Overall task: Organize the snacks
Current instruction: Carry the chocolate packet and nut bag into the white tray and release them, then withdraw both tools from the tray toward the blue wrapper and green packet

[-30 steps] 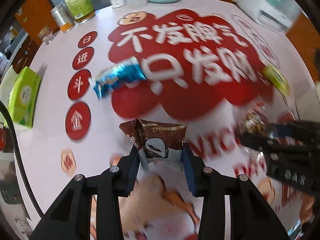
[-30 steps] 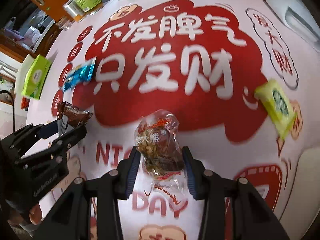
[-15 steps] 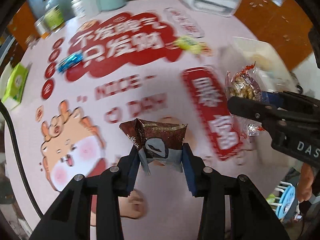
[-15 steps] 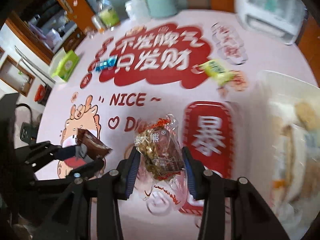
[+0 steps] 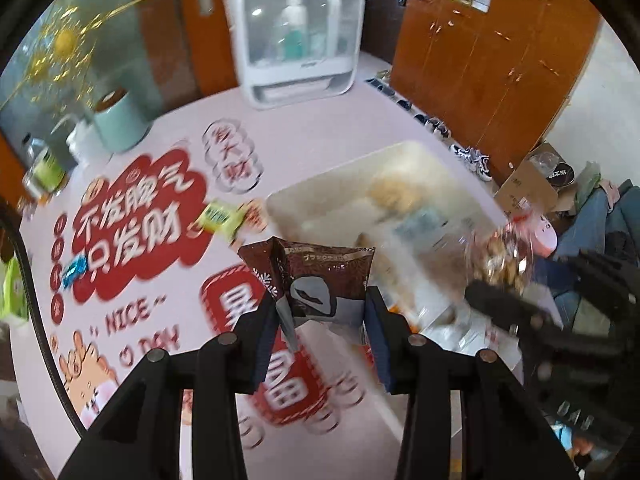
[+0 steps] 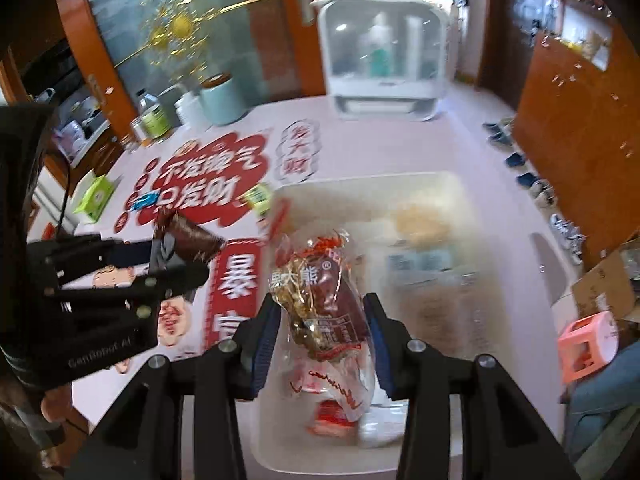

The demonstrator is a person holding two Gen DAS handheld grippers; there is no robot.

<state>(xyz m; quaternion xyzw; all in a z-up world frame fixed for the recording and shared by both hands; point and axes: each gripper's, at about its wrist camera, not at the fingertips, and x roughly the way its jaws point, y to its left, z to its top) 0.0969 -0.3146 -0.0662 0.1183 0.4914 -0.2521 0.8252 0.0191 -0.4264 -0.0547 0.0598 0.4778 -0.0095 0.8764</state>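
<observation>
Each hand-held gripper carries a snack toward the white bin: the left hand-held gripper clamps a brown packet beside the bin, the right hand-held gripper clamps a clear nut bag above it. A yellow packet and a blue packet remain on the table beyond the bin.

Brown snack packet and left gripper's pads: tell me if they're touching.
Touching. The left wrist view shows the brown snack packet pinched between the left gripper, both blue pads pressing its sides.

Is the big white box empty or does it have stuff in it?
Not empty. The white box already holds a few blurry packets, tan and pale blue; what they are, cannot tell.
</observation>
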